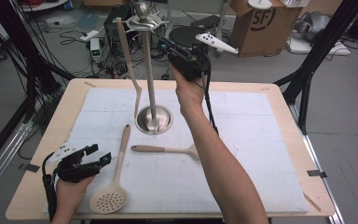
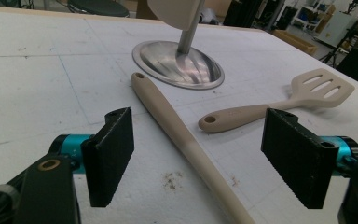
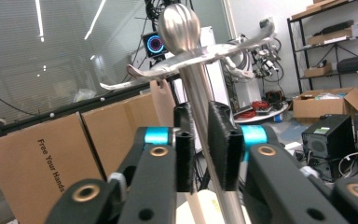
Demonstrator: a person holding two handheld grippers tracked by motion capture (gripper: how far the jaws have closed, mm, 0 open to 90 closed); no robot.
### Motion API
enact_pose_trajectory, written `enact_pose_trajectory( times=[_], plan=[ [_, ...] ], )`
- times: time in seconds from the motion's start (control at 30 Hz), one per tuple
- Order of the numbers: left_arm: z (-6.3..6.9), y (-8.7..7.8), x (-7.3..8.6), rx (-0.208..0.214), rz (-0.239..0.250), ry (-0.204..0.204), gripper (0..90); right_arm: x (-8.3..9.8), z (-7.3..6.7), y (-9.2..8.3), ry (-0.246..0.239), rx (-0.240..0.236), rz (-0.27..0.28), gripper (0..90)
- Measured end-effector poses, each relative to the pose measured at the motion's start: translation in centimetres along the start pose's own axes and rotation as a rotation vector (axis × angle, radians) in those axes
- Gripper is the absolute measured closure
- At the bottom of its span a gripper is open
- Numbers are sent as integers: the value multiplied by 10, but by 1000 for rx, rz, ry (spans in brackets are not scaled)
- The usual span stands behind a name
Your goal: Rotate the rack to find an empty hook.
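Note:
A steel stand (image 1: 149, 70) with hooks at its top rises from a round base (image 2: 177, 63) at mid-table. A long beige utensil (image 1: 128, 60) hangs from a hook on its left side. My right gripper (image 1: 168, 46) is raised beside the stand's top. Its jaws (image 3: 204, 112) are open by a narrow gap with nothing pressed between them; the pole (image 3: 200, 93) and the hanging handle (image 3: 163, 98) show just beyond. My left gripper (image 1: 100, 154) rests low at the front left, open wide (image 2: 198, 126) over the handle of a beige skimmer (image 1: 116, 179). A slotted spatula (image 2: 324, 86) lies flat nearby.
A white gridded mat (image 1: 261, 140) covers the wooden table (image 1: 46, 135). My right forearm (image 1: 214, 158) crosses the mat and hides the spatula's head in the high view. Cardboard boxes (image 1: 265, 25), cables and black frame legs (image 1: 317, 51) stand on the floor beyond.

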State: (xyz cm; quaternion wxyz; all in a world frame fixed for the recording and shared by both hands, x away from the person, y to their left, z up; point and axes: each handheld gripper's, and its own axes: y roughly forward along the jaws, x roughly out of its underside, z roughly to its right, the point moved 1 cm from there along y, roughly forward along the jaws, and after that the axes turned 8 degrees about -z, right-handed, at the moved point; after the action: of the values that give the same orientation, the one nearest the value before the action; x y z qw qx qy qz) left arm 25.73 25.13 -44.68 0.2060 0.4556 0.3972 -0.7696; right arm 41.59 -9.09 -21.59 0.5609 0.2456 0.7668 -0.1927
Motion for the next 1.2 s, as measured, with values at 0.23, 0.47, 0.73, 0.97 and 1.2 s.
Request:
enact_pose_trajectory(
  times=[0.23, 0.47, 0.73, 0.97, 1.2],
  plan=[
    [0, 0, 0, -2, -1, -1, 259, 3, 7, -8, 19, 10, -6, 700],
    [-2, -3, 1, -4, 1, 2, 259, 8, 9, -16, 10, 11, -28, 625],
    [-7, -5, 3, -6, 2, -7, 259, 16, 14, -29, 25, 4, -80, 523],
    [-3, -5, 1, -5, 12, -4, 259, 26, 12, -46, 12, -7, -108, 491],
    [-2, -3, 1, -7, 3, 0, 259, 33, 18, -52, 36, -11, -106, 491]
  ],
)
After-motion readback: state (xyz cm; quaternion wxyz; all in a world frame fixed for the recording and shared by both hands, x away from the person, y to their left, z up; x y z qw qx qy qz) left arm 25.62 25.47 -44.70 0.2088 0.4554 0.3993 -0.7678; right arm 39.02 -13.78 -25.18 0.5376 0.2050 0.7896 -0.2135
